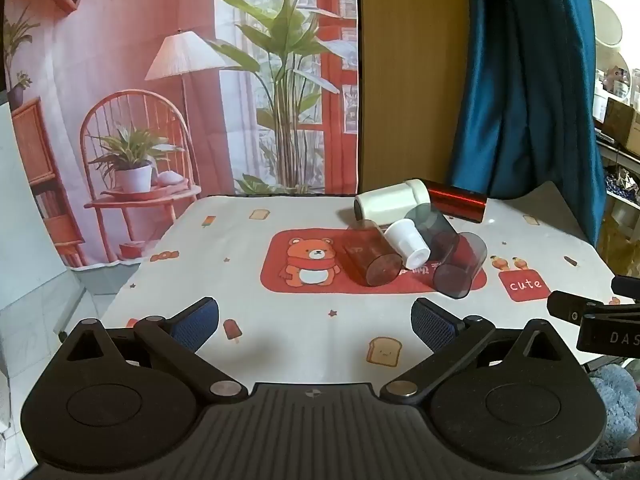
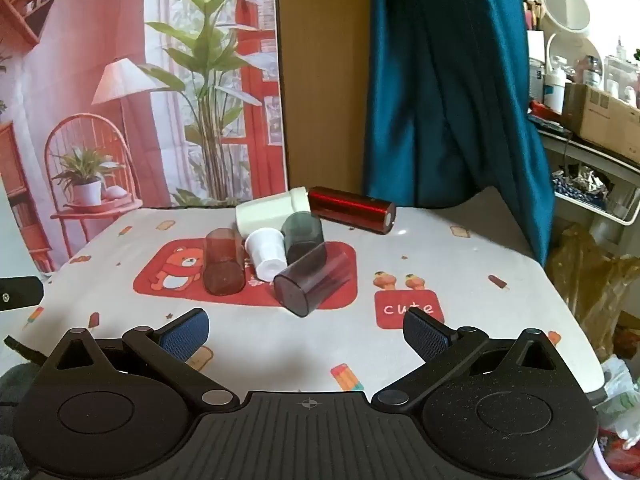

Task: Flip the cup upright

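Observation:
Several cups lie on their sides in a cluster on the table: a brown see-through cup (image 1: 372, 258) (image 2: 223, 262), a small white cup (image 1: 408, 243) (image 2: 266, 255), a grey see-through cup (image 1: 460, 266) (image 2: 314, 278), a second grey cup (image 1: 428, 218) (image 2: 302, 236), a large white cup (image 1: 390, 201) (image 2: 270, 210) and a shiny red cup (image 1: 458, 201) (image 2: 352, 209). My left gripper (image 1: 316, 326) is open and empty, short of the cluster. My right gripper (image 2: 306, 334) is open and empty, near the grey cup.
The tablecloth (image 1: 280, 320) has a red bear mat (image 1: 316, 260) and a "cute" patch (image 2: 408, 308). A printed backdrop (image 1: 160, 80) and a blue curtain (image 2: 448, 80) hang behind the table. Cluttered shelves (image 2: 592, 112) stand at the right. The right gripper's body shows in the left wrist view (image 1: 592, 316).

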Available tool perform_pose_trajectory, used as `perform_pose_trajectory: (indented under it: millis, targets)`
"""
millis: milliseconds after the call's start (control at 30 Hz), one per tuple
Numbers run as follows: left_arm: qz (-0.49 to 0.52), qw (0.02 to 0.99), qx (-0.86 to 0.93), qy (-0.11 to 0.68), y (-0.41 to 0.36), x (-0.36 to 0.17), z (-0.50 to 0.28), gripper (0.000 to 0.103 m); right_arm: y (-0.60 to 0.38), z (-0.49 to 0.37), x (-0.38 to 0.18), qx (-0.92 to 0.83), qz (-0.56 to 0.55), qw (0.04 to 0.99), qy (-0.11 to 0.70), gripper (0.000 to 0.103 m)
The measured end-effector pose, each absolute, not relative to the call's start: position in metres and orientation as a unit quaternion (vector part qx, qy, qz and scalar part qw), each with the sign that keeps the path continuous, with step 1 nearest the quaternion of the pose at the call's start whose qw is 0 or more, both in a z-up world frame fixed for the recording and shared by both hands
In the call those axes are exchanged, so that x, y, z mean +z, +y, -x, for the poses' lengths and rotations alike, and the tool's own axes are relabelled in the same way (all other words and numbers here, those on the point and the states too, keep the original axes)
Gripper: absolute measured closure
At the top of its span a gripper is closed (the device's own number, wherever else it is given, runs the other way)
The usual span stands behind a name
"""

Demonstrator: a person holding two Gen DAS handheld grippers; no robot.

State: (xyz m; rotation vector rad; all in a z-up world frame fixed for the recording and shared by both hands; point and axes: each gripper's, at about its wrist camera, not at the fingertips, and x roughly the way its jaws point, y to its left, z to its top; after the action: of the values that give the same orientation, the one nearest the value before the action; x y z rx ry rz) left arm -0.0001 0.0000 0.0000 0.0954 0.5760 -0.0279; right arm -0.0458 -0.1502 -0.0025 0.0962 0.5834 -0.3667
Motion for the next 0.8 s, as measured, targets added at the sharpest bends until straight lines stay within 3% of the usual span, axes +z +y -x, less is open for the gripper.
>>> perform_pose_trajectory:
  millis: [800]
  targets:
    - [-0.039,0.955,-0.002,0.293,0.001,-0.004,-0.003,0.000,-0.163,0.046,-0.009,-0.201,-0.075,0.930,0.299,0.000]
